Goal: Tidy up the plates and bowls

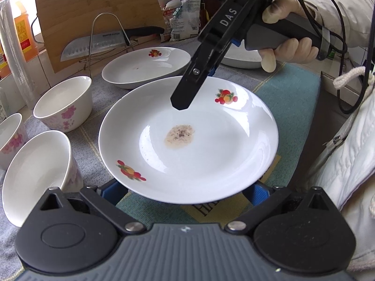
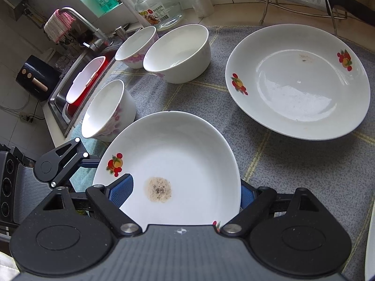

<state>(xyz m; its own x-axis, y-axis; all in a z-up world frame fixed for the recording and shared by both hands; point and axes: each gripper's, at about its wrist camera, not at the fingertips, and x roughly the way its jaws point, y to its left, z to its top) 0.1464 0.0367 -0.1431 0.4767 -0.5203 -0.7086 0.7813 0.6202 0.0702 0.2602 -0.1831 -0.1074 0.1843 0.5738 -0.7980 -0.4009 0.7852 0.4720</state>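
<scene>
Your right gripper [image 2: 185,192] pinches the stained plate [image 2: 178,154] by its rim, one finger above and one below, over the grey mat [image 2: 269,164]. Your left gripper [image 1: 185,193] has its fingers spread under the plate's near edge, grip indeterminate. A second plate [image 2: 297,82] lies beyond, three bowls [image 2: 178,53] left.

open grey cloth [image 2: 281,164] is seen between the stained white plate [image 2: 178,154] and the second fruit-patterned plate [image 2: 297,82], wide enough for passage. the left side is blocked by three white floral bowls [image 2: 178,53], closely grouped. behind, the way is barred by a wire knife rack [image 1: 105,37] and wooden board [image 1: 93,11].
</scene>
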